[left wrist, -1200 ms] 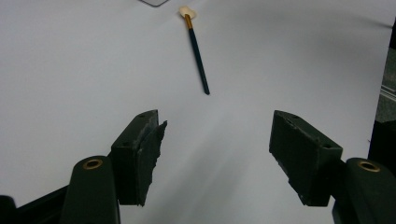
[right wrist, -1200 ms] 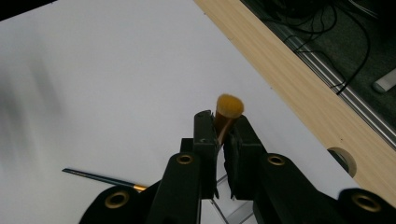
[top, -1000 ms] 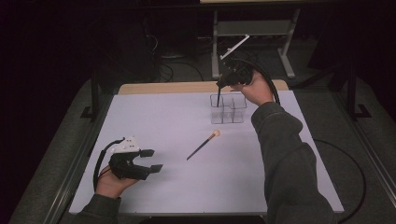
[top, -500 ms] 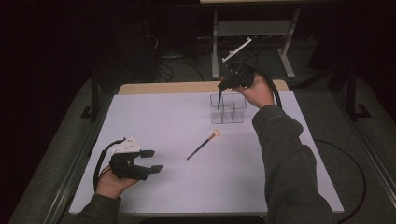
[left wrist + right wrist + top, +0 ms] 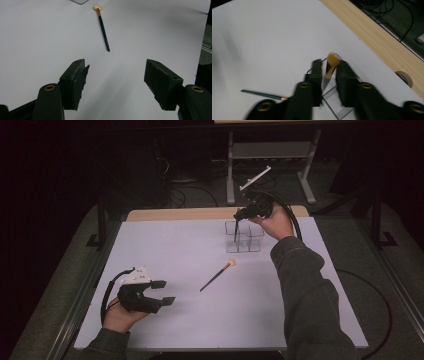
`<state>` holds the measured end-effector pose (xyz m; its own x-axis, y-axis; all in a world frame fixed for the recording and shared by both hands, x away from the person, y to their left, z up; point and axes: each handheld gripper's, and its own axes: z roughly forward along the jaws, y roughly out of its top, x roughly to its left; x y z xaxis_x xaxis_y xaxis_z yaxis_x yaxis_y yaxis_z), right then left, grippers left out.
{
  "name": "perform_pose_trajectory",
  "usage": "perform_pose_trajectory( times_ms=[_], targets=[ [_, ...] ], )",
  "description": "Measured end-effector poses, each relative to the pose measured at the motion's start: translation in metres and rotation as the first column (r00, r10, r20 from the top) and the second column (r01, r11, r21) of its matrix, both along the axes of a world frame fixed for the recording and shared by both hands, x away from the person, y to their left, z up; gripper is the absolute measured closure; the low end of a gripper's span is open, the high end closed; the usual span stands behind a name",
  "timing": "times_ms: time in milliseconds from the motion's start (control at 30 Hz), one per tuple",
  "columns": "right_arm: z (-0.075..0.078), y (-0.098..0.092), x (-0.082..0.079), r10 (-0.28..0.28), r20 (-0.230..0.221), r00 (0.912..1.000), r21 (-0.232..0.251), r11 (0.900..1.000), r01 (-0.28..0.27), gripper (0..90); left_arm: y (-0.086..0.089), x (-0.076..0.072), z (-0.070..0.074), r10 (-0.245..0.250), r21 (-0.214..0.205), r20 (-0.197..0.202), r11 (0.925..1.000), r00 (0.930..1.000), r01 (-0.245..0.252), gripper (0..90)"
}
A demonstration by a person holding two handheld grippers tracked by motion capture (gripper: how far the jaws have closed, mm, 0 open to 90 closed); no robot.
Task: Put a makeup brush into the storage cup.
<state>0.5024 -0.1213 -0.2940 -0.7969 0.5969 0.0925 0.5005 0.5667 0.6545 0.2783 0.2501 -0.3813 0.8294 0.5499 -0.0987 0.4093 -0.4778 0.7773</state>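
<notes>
High view: brush (image 5: pixel 216 276) mid-table (image 5: pixel 165 245), unobstructed

The right gripper (image 5: pixel 327 65), over the clear organizer (image 5: pixel 243 237) at the far side of the worktop, has just been opening: its fingers (image 5: pixel 316 72) now stand slightly apart, with the brush (image 5: pixel 330 68) between them, its dark handle reaching down into a far-left compartment. The hand has barely shifted.
</notes>
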Motion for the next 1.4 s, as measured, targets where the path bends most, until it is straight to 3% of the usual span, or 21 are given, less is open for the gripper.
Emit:
perform_pose_trajectory(
  times_ms=[33, 133, 433, 533, 700, 867, 1400],
  targets=[
    [-0.001, 0.000, -0.002, -0.009, -0.014, 0.9999, 0.021, 0.9997, 0.010, 69.8, 0.000, 0.000, 0.000, 0.002, -0.002, -0.001, 1.0000, 1.0000, -0.002, 33.0],
    [-0.005, -0.003, -0.004, -0.012, -0.006, 0.9999, 0.025, 0.9996, 0.013, 66.3, 0.000, 0.000, 0.000, -0.002, 0.004, 0.002, 1.0000, 1.0000, 0.002, 32.8],
    [-0.015, -0.008, -0.013, -0.005, -0.035, 0.9994, 0.056, 0.9984, 0.007, 65.0, -0.002, 0.000, -0.001, -0.002, 0.005, -0.002, 1.0000, 1.0000, 0.002, 32.7],
    [-0.018, -0.009, -0.017, -0.001, -0.032, 0.9995, 0.090, 0.9959, 0.004, 64.9, -0.001, 0.001, -0.001, -0.007, 0.016, 0.012, 0.9998, 0.9999, 0.007, 32.3],
    [-0.024, -0.012, -0.023, 0.003, -0.037, 0.9993, 0.098, 0.9952, 0.001, 64.6, -0.003, 0.000, -0.001, 0.009, -0.005, -0.002, 0.9999, 1.0000, -0.009, 31.0],
    [-0.030, -0.018, -0.030, 0.001, -0.039, 0.9993, 0.112, 0.9937, 0.003, 62.3, -0.003, 0.000, -0.002, -0.003, 0.021, 0.000, 0.9998, 1.0000, 0.003, 31.1],
    [-0.042, -0.030, -0.047, 0.021, -0.028, 0.9994, 0.155, 0.9878, -0.016, 59.3, -0.007, 0.001, -0.004, -0.001, 0.028, -0.002, 0.9996, 1.0000, 0.002, 31.2]
  ],
)
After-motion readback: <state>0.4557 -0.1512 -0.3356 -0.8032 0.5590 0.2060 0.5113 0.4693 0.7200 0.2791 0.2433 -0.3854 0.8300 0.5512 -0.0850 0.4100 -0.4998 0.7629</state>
